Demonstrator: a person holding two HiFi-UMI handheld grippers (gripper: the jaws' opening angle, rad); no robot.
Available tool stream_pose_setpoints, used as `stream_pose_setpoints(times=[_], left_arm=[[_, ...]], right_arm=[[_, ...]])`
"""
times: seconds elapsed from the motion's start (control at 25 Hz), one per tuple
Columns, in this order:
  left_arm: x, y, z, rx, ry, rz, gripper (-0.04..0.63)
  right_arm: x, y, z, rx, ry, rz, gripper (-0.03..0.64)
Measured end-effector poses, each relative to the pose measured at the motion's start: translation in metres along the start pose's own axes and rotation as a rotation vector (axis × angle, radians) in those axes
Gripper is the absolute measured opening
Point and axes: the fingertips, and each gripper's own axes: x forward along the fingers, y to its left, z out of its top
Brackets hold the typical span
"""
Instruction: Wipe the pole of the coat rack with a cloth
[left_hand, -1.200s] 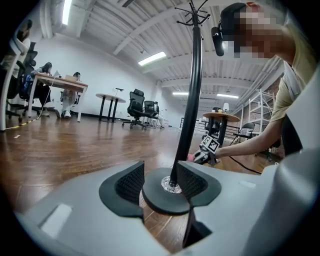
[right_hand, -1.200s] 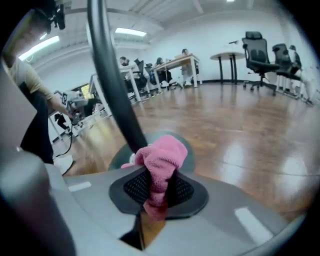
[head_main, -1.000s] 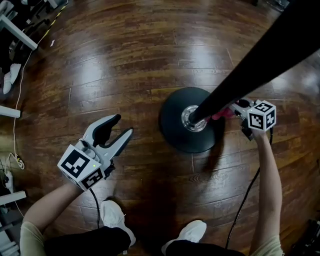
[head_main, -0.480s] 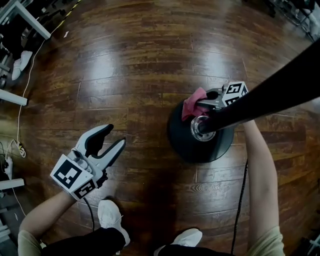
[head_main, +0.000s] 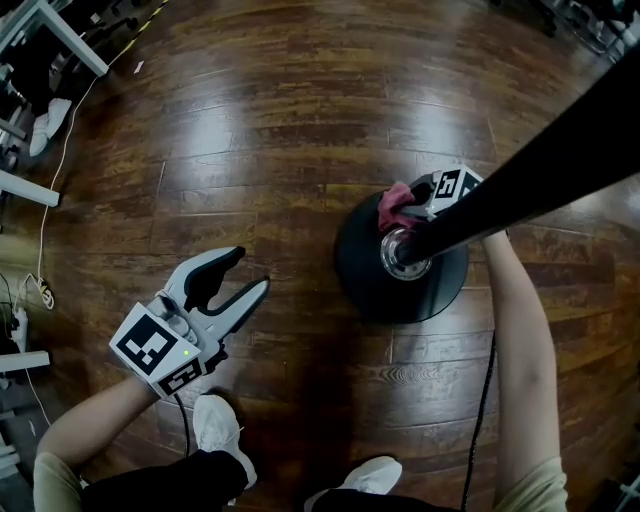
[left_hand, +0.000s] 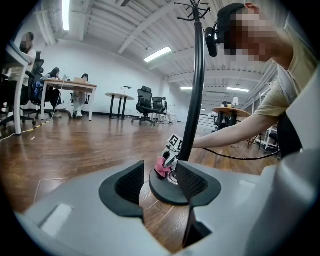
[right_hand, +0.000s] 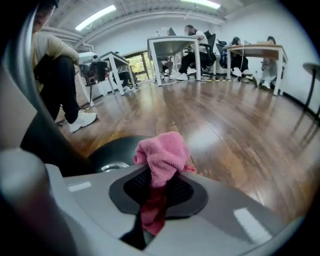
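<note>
Across the whole scene: glossy dark wooden floor. Right of centre on it: the coat rack's round black base, with the black pole rising from a chrome collar. Near left, well apart from the base: left tongs, released, jaws wide apart, aimed toward the base. At the far side of the collar, low over the base: right tongs, clenched on a bunched pink cloth. Cloth just beside the pole's foot; contact not discernible.
</note>
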Motion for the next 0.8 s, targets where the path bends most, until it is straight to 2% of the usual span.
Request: stream_pose_setpoints(times=[0.36,0.6,0.8], left_arm=[[0.028,-0.039,0.007,0.021,-0.018,-0.126,0.179],[0.036,-0.051,0.013,0.020,-0.041,-0.178,0.179],[0.034,-0.064,0.016,0.038,-0.057,-0.218,0.179]], right_arm=[[-0.061,0.008,-0.092,0.152,0.091,-0.235,0.048],[-0.079,0.054,-0.130,0.211,0.152,-0.271,0.048],[-0.065,0.096,-0.127,0.236,0.132,-0.291,0.048]])
